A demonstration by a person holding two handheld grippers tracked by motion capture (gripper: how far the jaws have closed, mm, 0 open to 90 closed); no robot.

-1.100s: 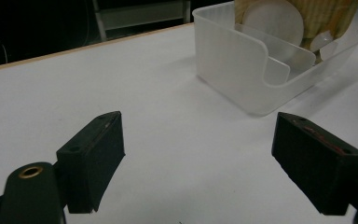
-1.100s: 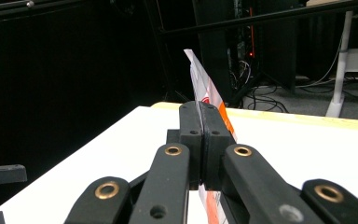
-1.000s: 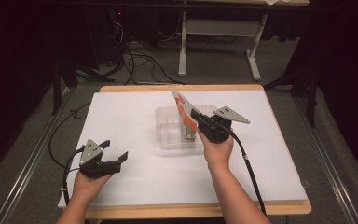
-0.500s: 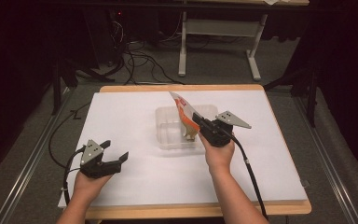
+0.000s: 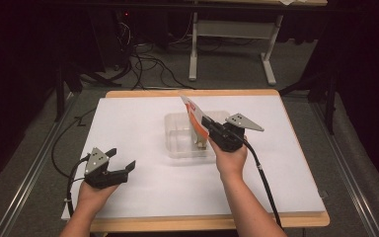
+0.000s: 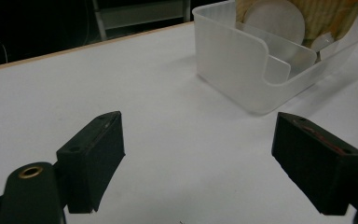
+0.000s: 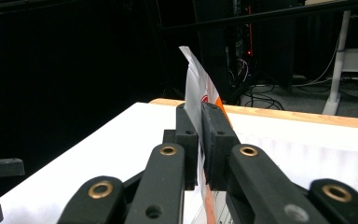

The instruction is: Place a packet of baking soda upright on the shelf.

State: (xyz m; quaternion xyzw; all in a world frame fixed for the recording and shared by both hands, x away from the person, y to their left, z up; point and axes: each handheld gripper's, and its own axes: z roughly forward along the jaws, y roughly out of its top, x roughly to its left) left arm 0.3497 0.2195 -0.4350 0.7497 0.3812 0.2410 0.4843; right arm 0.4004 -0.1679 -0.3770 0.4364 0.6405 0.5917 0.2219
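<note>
The right claw was clamped on a white-and-orange packet, holding it tilted above the clear plastic bin at the frame's centre, its jaws just starting to ease. The left claw sat wide and idle at lower left on the worktop. I judged the packet nearly placed, with only the release left.

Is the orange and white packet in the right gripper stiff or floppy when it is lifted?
Probably floppy: the packet is thin, and its free top edge curves above the right gripper. Likely light too, since it stays up from one pinch. It may sag or slip if the jaws loosen.

two grippers; one clear plastic bin, one orange-and-white packet
</note>
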